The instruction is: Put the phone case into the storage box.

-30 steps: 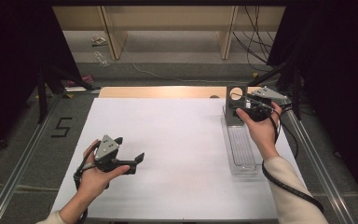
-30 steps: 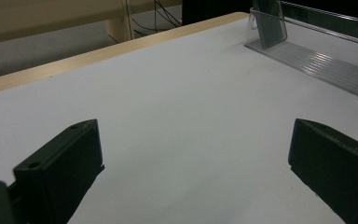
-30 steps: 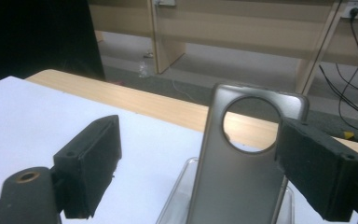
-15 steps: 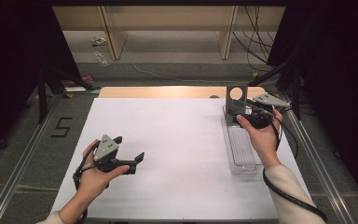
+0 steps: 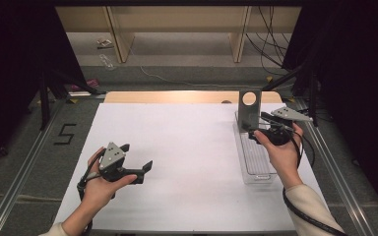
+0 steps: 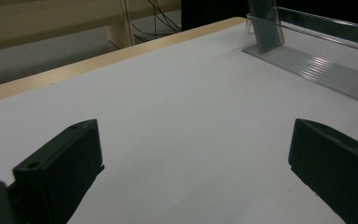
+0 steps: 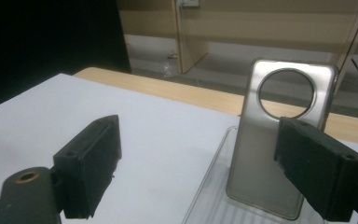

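A silver phone case with a round hole near its top stands upright at the far end of a clear plastic tray, at the right side of the high view. The right gripper is just in front of the case, its fingers wide open and holding nothing. The left gripper rests at the lower left of the white worktop, well apart from the tray. Its fingers are open too, and empty.

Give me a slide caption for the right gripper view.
Open right tongs approach a grey phone case standing upright in a clear slotted tray.
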### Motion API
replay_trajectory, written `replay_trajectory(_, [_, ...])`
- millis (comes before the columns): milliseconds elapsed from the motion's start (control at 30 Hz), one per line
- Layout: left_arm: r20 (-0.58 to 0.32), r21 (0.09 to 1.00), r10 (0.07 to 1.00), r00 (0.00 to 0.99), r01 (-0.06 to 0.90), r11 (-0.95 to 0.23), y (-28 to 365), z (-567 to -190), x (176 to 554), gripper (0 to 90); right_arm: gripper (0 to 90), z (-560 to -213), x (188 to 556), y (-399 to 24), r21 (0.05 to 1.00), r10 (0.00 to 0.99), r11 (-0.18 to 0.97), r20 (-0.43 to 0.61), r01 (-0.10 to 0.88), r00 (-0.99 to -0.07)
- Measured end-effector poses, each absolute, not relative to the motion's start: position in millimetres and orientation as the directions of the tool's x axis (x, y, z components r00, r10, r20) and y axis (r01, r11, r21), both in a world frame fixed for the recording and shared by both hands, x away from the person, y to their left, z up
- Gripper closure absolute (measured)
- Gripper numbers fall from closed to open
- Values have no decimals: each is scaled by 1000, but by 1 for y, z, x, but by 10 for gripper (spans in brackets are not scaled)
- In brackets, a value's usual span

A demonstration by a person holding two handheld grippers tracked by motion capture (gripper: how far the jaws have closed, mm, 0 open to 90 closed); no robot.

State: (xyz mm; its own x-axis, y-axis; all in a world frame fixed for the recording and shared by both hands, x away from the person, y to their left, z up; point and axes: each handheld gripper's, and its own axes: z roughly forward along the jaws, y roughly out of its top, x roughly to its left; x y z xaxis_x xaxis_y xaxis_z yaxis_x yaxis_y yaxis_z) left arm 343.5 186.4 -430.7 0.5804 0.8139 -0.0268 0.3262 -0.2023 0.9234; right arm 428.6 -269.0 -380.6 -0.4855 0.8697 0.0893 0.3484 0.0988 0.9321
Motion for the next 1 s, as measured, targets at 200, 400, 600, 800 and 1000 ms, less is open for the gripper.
replay_trajectory(200, [-26,924,813,582,325,-203,186,-430,343,23,162,-381,422,-268,932,861,104,91,348,-500])
replay_trajectory(400, [-26,924,813,581,325,-203,186,-430,343,23,163,-382,414,-269,932,849,98,105,349,-518])
replay_trajectory(600, [-24,925,812,583,322,-203,186,-430,343,25,163,-385,402,-271,932,827,106,111,348,-551])
replay_trajectory(800, [-24,925,812,584,321,-203,185,-430,342,26,162,-388,392,-273,933,815,115,108,341,-570])
replay_trajectory(1000, [-23,926,808,589,318,-206,185,-429,342,28,162,-393,384,-275,932,804,123,108,342,-585])
